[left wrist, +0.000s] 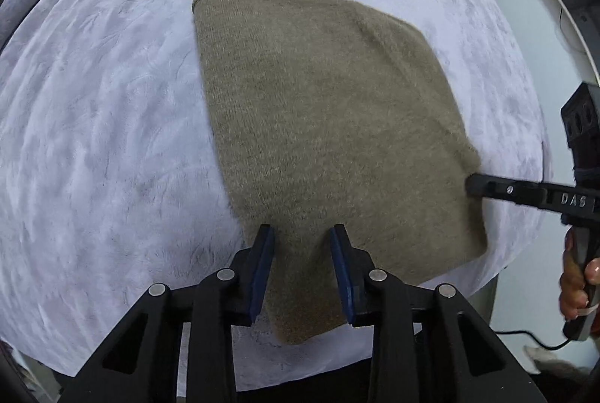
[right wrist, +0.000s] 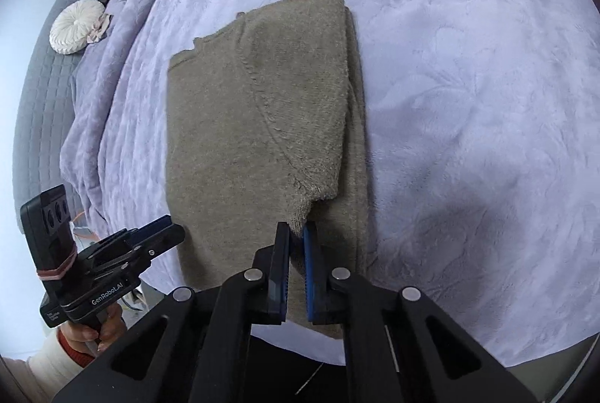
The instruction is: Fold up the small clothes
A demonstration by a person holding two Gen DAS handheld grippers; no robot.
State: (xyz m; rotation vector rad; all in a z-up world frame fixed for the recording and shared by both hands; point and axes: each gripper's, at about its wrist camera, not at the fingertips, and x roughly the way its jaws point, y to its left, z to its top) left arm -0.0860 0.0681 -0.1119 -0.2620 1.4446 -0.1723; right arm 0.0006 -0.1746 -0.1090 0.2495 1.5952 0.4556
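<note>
Blue-padded fingers of the right gripper (right wrist: 296, 234) pinch a near corner of the olive knit sweater (right wrist: 262, 125), jaws nearly closed on the fabric, apparently ready to carry that flap across. Beside it, the left gripper (left wrist: 302, 232) hovers with jaws parted and nothing between them, low over the sweater's near edge. Beyond, the sweater lies partly folded on the lavender blanket (right wrist: 468, 84).

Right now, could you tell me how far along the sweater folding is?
The olive sweater already lies in a narrow rectangle on the lavender blanket, one sleeve folded over. The right gripper pinches the sleeve cuff; the left gripper hovers open. Folding it shorter seemingly remains.
</note>
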